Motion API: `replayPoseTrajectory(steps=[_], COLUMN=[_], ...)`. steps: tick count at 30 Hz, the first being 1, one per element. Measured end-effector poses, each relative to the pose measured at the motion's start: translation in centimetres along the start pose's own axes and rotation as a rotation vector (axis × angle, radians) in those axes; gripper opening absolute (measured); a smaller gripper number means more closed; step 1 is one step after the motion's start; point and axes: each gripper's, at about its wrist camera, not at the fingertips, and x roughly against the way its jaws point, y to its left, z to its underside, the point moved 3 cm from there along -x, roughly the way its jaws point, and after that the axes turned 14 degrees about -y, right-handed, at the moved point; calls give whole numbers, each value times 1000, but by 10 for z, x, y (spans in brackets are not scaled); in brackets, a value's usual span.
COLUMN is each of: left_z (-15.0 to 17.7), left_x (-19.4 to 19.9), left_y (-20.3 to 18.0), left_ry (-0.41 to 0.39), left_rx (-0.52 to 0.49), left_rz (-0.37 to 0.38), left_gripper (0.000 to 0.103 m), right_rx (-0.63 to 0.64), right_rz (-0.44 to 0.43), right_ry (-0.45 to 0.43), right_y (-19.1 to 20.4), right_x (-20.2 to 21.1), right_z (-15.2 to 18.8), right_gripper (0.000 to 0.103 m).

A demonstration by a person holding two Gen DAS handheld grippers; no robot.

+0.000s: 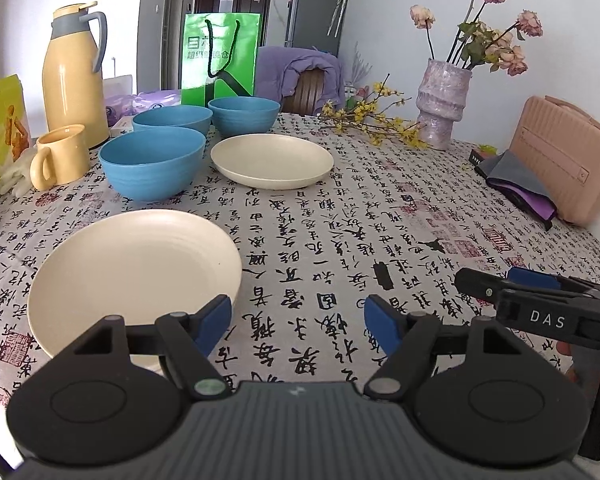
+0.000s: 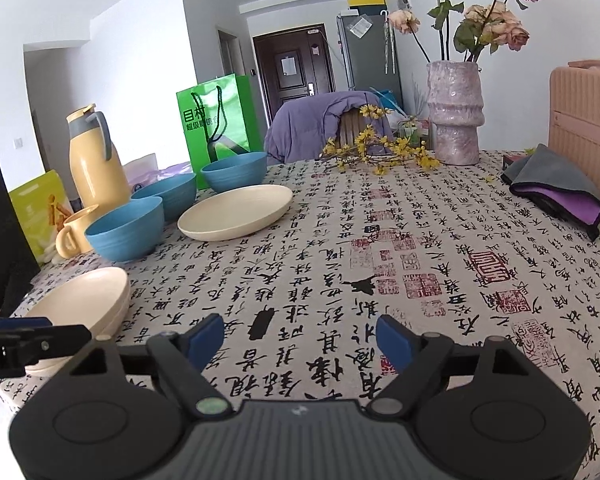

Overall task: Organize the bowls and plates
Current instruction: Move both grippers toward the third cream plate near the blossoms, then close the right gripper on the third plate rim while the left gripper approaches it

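Fingers of left gripper and right gripper stand apart w/ nothing between. Cream plates are stacked near left; another plate lies beside three blue bowls.

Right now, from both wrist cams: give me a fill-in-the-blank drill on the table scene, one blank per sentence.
1. The number of blue bowls on the table is ____.
2. The near cream plates are stacked; the far cream plate lies ____ by itself.
3. Both the left gripper and the right gripper have jaws that are ____, with nothing between them.
4. The yellow mug stands in front of the yellow ____.

Missing words: three; flat; open; thermos jug
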Motion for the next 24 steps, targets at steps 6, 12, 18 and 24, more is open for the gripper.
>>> replayPoseTrajectory(steps=[6,12,18,24], left_z=[-7,-37,-73,-92], left_x=[-18,-67,-133,-209], left_y=[4,23,38,56], left_ry=[15,23,19,87], left_rx=[12,66,101,143], left_rz=[1,-24,-43,-91], left_gripper=[75,73,67,58], right_rx=[-5,-5,-48,-61], right_rz=[7,4,-40,-84], right_ry=[12,13,31,65], right_y=[-4,-8,-12,-8], right_x=[-12,-40,-101,-185], right_z=[-1,-17,-44,-69], right_gripper=[83,83,81,74])
